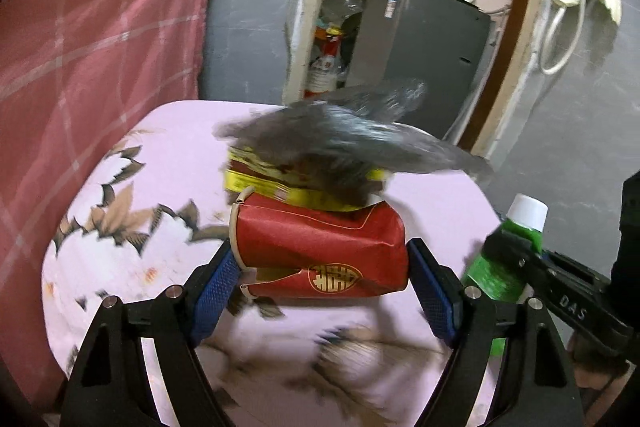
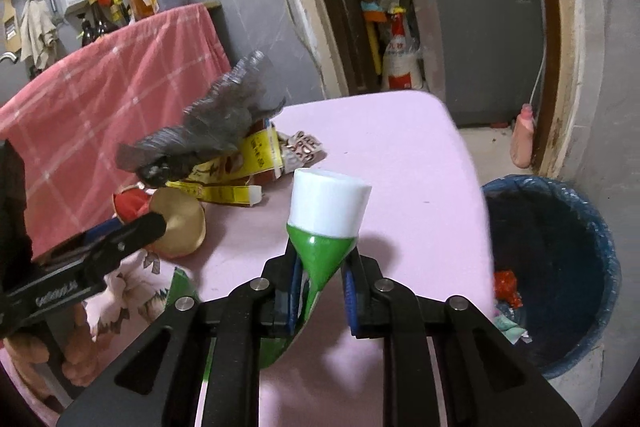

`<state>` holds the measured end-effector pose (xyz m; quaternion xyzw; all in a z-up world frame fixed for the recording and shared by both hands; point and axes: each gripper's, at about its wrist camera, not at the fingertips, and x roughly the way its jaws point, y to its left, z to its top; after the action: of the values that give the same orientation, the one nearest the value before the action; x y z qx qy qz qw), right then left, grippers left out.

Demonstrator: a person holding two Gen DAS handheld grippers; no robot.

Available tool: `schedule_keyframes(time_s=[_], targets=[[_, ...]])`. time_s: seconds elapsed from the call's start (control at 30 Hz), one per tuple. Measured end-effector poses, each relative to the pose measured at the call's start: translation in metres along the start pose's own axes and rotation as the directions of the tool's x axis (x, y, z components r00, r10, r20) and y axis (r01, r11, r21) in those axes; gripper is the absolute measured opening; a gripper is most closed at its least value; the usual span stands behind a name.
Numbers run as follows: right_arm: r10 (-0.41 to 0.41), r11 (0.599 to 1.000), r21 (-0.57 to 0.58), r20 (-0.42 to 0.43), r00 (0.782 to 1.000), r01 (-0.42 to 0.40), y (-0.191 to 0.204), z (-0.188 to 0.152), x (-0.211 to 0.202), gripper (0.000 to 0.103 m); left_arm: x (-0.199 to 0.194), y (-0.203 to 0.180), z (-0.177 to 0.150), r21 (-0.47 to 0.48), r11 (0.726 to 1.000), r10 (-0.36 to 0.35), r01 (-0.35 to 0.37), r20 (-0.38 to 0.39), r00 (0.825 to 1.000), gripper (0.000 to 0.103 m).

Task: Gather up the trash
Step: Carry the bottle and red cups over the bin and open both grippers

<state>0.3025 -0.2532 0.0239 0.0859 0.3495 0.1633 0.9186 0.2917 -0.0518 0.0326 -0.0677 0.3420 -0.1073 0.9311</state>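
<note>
The left gripper [image 1: 322, 269] has matt black plastic arms, bright metal rivets and blue pads [image 1: 214, 291] with a rough knurled texture. Between its jaws sits a crushed red paper cup [image 1: 320, 247], slightly glossy, printed with a gold emblem. At 12 o'clock of the cup lie yellow printed cardboard packaging [image 1: 280, 187] and a crinkled grey plastic film bag [image 1: 340, 139], shiny. The right gripper [image 2: 322, 287] clamps a green tube [image 2: 324, 255] of glossy smooth plastic with a matt white cap [image 2: 328, 203]. The tablecloth [image 2: 400, 163] is soft pink floral cloth. The bin [image 2: 552, 255] at 3 o'clock carries a wrinkled blue plastic liner.
</note>
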Motion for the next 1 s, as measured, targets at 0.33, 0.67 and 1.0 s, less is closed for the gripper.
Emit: schedule_keyframes(time_s=[0.33, 0.67, 1.0], targets=[[-0.069, 0.998, -0.003, 0.093, 0.993, 0.07, -0.03, -0.009, -0.043, 0.01, -0.005, -0.056, -0.012, 0.022, 0.996, -0.086, 0.085, 0.014, 0.996, 0.078], [-0.204, 0.979, 0.033, 0.183, 0.962, 0.202, -0.093, 0.003, -0.077, 0.009, 0.027, -0.124, 0.0, 0.065, 0.984, -0.168, 0.166, 0.029, 0.985, 0.078], [-0.315, 0.945, 0.155, 0.2, 0.928, 0.288, -0.173, 0.007, -0.073, 0.009, 0.085, -0.197, 0.015, 0.144, 0.961, -0.237, 0.236, -0.008, 0.972, 0.078]])
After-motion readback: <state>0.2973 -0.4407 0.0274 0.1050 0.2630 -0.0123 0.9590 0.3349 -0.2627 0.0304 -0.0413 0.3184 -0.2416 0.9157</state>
